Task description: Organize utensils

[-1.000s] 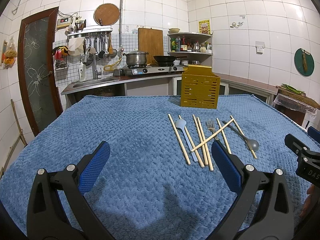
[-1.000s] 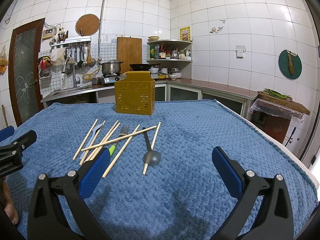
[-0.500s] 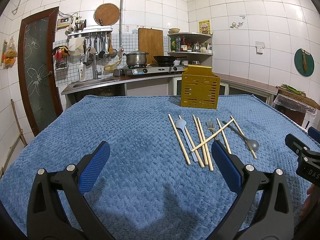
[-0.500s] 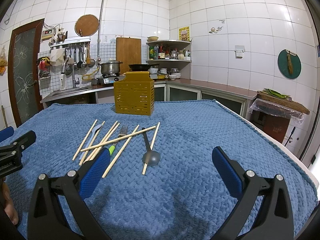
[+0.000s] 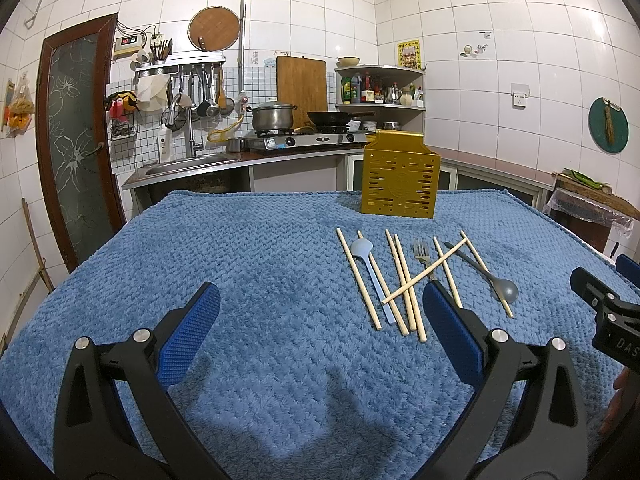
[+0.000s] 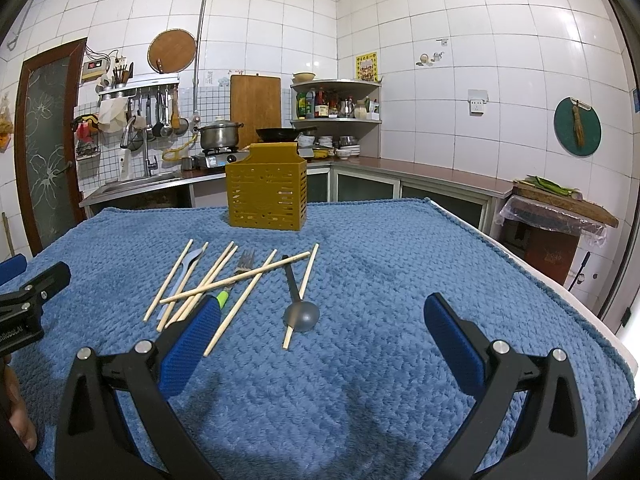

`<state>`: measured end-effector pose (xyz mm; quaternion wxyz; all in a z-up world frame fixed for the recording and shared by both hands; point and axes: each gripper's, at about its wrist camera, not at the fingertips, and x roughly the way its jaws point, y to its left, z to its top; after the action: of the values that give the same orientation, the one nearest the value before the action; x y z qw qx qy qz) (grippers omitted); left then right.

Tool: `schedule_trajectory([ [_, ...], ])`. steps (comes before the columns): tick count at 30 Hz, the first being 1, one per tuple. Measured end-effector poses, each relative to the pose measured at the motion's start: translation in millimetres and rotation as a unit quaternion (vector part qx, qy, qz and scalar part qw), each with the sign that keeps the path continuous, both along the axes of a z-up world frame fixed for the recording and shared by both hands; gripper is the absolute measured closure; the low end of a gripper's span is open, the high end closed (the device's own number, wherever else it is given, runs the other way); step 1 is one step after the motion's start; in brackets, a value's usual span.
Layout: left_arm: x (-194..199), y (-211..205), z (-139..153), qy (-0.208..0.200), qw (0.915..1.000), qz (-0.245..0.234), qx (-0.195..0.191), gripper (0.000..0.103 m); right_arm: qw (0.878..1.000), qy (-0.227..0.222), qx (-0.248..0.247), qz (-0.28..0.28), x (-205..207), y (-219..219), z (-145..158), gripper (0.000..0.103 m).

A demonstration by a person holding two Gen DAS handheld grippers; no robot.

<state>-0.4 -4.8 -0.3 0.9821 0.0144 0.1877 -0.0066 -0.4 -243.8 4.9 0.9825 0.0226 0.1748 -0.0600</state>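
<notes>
Here both jaws gape empty, left gripper (image 5: 320, 332) and right gripper (image 6: 318, 334), low in frame, chopsticks (image 6: 236, 276) mid-frame.

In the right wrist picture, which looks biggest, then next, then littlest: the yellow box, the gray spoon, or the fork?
1. yellow box, clearly biggest, though it sits farthest back.
2. gray spoon, in full view.
3. fork, littlest as seen, but one of the right gripper's fingers hides its handle end, so spoon versus fork stays unsure.

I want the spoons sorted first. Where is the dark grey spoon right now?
The dark grey spoon lies on the blue cloth at the right end of the utensil row, bowl toward the camera, resting across a chopstick, in front of the yellow holder.
</notes>
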Motion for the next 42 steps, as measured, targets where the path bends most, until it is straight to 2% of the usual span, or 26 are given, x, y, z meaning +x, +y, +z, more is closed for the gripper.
schedule_trajectory([
  [23,0,0,0,0.001,1.0,0.001,0.0,0.005,1.0,-0.008,-0.004,0.0,-6,3,2,0.004],
  [26,5,0,-4,0.01,0.9999,0.003,0.002,0.005,1.0,-0.01,-0.003,0.0,-7,4,2,0.004],
  [29,9,-3,-1,0.034,0.9994,0.007,0.008,0.005,1.0,0.009,0.006,0.014,-4,3,1,0.004],
  [33,10,1,18,0.048,0.9988,0.007,-0.004,0.005,0.999,0.041,-0.007,0.024,4,2,9,0.004],
  [36,16,9,46,0.051,0.9986,0.003,-0.017,0.005,0.999,0.032,-0.001,0.031,9,-1,30,0.004],
  [39,28,11,66,0.048,0.9988,0.006,-0.012,0.005,0.998,0.034,-0.018,0.039,23,1,53,0.004],
  [42,51,14,85,0.056,0.9981,0.003,-0.024,0.005,0.997,0.04,-0.039,0.045,44,7,70,0.004],
])
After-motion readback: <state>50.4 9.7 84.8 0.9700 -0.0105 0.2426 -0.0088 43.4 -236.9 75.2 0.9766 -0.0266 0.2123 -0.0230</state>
